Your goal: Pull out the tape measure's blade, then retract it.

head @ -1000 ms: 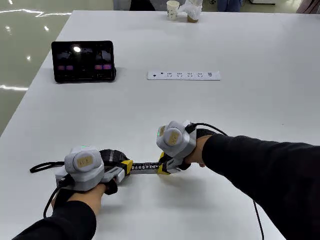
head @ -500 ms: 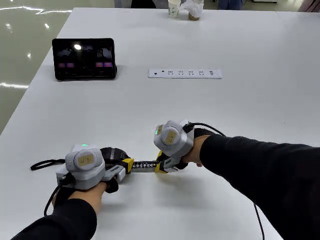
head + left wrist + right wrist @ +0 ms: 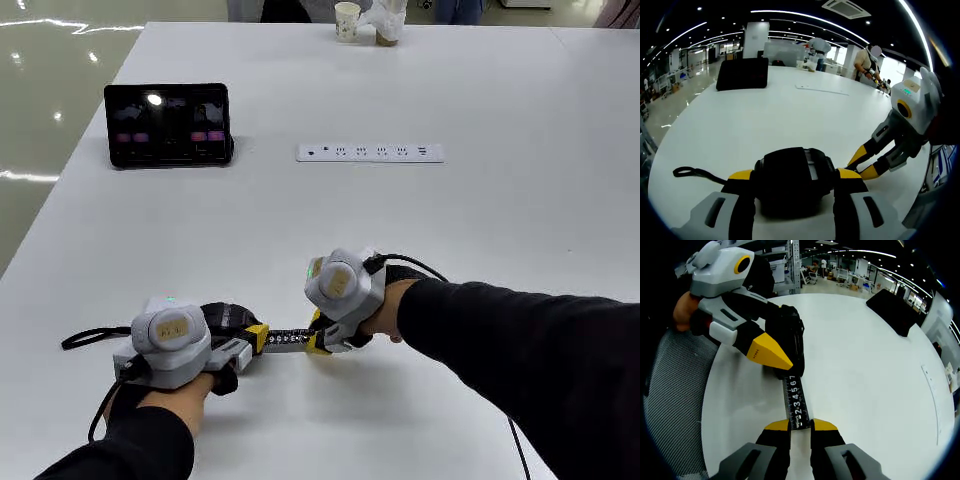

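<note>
Tape measure case (image 3: 790,182) of black plastic is clamped between the jaws of the left claw (image 3: 796,175), at 7 o'clock on the white desk (image 3: 450,220) in the head view. A short numbered blade (image 3: 794,400) is extended toward 3 o'clock. Its tip is pinched in the nearly closed right claw (image 3: 800,426).

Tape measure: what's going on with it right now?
The left tool clamps the black tape measure case on the white table. The right tool pinches the tip of the blade. A short stretch is pulled out, with numbers up to 7 showing between the two tools.
</note>
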`<state>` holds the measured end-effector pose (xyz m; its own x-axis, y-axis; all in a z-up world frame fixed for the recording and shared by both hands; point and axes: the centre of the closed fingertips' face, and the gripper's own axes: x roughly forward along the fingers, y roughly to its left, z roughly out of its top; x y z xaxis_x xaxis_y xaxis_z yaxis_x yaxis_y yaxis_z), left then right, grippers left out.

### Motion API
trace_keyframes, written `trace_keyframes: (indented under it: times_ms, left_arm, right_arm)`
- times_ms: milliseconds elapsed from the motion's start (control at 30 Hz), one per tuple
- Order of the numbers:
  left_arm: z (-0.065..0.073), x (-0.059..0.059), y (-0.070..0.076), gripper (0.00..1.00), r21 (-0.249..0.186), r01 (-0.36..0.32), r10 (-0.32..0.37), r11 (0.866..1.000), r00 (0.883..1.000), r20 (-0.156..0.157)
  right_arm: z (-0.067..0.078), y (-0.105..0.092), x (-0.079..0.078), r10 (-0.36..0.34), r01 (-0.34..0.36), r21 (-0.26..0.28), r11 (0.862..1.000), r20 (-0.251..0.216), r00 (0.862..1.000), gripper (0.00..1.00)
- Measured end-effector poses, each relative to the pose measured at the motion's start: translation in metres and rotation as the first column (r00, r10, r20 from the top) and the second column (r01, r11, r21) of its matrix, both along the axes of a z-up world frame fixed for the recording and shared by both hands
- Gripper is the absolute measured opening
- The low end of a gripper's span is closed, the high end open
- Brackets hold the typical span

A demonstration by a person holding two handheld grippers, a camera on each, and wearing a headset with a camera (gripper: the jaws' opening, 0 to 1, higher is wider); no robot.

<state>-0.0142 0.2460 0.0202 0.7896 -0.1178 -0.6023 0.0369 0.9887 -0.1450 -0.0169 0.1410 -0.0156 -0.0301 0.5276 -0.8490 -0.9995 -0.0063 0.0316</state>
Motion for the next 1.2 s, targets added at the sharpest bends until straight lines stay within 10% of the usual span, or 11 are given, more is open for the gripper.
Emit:
trace_keyframes:
  times_ms: [1200]
  left_arm:
    - [0.0,-0.001,-0.001,0.58,-0.011,0.002,-0.002,1.0,1.0,-0.008]
  right_arm:
    - [0.0,0.016,-0.002,-0.002,0.002,0.056,0.998,-0.006,1.0,0.12]
